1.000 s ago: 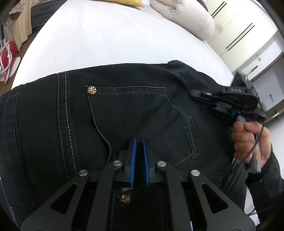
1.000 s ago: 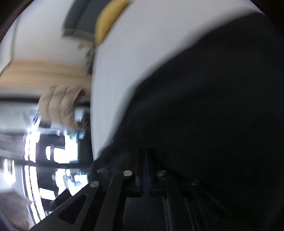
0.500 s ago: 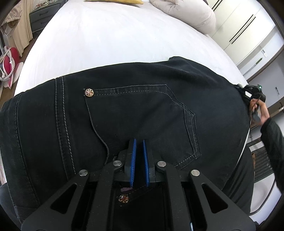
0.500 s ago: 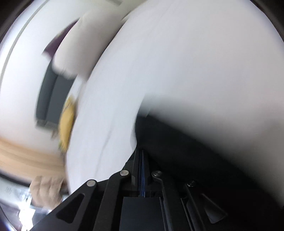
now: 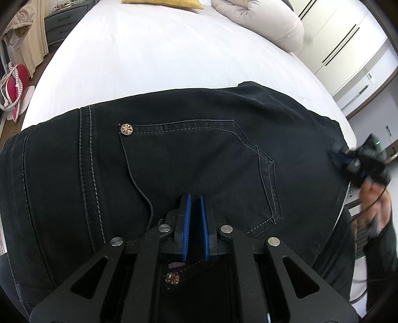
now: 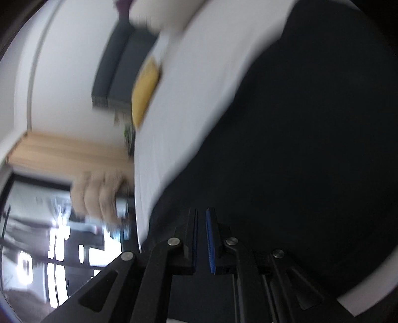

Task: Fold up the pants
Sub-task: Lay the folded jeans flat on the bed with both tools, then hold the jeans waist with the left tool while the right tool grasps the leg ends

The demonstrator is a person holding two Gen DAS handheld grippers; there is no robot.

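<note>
**White bed, black pants**

White bed (image 5: 154, 59) carries black pants (image 5: 199, 159) across its near edge. Your left tool (image 5: 194, 223) sits on the back pocket, pads slightly apart, gripping nothing. Your right tool (image 6: 201, 236), blurred, hovers over the pants, pads narrowly apart.

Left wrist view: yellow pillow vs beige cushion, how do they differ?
The yellow pillow looks flat and smooth; the beige cushion is puffy with rounded folds. The yellow pillow is mostly cut off by the top edge; the beige cushion shows far more of itself, to its right. Both lie at the far end of the white bed, beyond the pants.
</note>
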